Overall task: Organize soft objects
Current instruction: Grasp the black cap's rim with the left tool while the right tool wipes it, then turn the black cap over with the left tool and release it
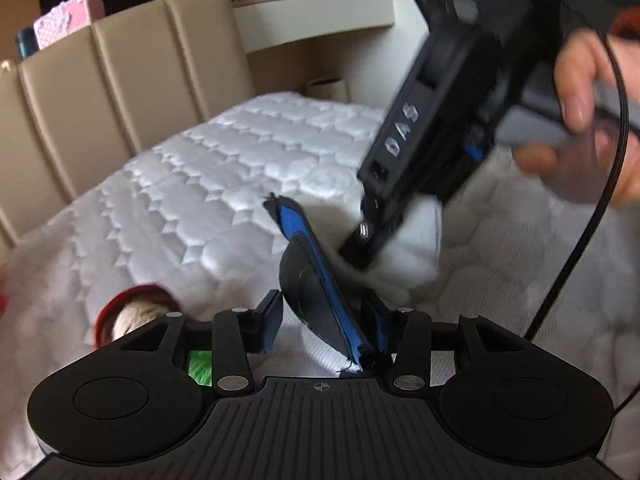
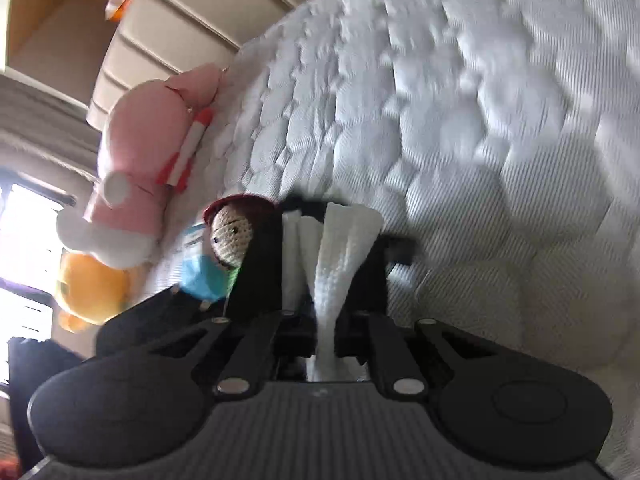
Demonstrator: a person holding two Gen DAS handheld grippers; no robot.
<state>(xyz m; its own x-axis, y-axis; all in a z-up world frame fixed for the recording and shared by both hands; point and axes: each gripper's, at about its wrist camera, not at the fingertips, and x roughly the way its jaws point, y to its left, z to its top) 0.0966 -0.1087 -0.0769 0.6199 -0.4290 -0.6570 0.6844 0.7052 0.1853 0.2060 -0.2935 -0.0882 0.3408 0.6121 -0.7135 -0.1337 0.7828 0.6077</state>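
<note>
Three letters, "DAS", in white on the black right gripper housing. Both grippers clamped on a white knitted cloth above the quilted mattress; left gripper jaws together on it. Crochet doll lies near the pink plush.

Both claws on white cloth

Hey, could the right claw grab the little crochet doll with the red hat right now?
Probably not yet. The right claw is shut on a white knitted cloth, so it has no free grip. The crochet doll lies just beside its left finger on the mattress, with nothing between.
</note>
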